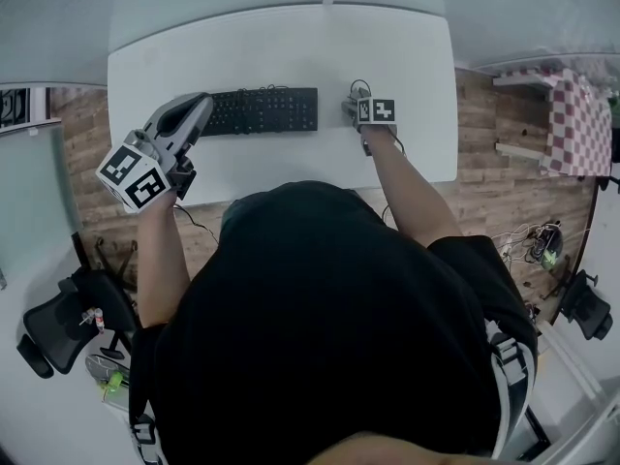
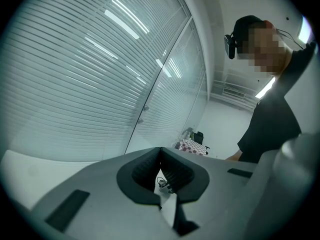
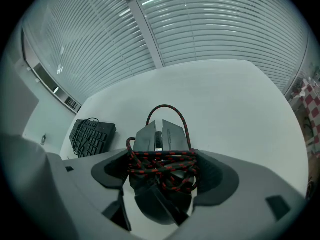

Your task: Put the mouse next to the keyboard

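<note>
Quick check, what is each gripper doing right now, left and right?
Left gripper: closed, nothing between its fingers.
Right gripper: closed on the mouse.

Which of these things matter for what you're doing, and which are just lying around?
In the job: mouse, clamped in the right gripper; keyboard; white table.
Just about: office chair; checked cloth; left gripper, shut, empty.

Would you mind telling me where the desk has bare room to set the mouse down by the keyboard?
Right of the keyboard, the table is bare up to the right gripper holding the mouse. The wide band behind the keyboard, to the far edge, is bare too. Crowded: the keyboard's left end, where the left gripper hangs.
</note>
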The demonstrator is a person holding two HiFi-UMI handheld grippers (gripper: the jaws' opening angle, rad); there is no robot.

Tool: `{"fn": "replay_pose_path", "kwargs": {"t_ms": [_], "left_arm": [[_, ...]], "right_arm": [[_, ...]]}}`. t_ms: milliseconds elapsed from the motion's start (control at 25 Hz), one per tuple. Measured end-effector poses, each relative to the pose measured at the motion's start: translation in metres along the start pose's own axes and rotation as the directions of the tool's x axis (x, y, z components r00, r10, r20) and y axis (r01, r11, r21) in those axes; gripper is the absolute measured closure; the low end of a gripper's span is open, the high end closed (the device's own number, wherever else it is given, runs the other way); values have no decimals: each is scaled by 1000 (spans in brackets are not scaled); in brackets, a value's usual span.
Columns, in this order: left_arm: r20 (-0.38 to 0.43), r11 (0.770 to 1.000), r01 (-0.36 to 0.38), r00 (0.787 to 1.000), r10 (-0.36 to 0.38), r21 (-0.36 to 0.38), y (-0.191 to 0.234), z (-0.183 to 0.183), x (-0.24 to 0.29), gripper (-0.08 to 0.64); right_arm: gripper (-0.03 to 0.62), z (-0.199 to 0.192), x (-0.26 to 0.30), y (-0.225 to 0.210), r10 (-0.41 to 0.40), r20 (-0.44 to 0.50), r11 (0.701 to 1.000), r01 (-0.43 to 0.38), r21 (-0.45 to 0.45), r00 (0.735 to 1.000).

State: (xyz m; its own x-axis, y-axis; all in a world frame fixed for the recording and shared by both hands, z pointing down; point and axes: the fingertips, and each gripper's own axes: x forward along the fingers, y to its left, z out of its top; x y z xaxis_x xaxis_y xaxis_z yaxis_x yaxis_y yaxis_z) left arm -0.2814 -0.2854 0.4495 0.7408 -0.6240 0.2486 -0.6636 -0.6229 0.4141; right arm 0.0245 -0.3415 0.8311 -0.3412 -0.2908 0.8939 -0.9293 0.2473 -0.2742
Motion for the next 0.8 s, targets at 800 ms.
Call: {"fn": "replay_pose_path", "kwargs": {"t_ms": [800], "left_arm": [[2,1000,3,1000,-3,-14,12,-2,-1,537]], "right_arm": [[183,-2,5,-2,-120,-37,990,117,-74,992]]}}
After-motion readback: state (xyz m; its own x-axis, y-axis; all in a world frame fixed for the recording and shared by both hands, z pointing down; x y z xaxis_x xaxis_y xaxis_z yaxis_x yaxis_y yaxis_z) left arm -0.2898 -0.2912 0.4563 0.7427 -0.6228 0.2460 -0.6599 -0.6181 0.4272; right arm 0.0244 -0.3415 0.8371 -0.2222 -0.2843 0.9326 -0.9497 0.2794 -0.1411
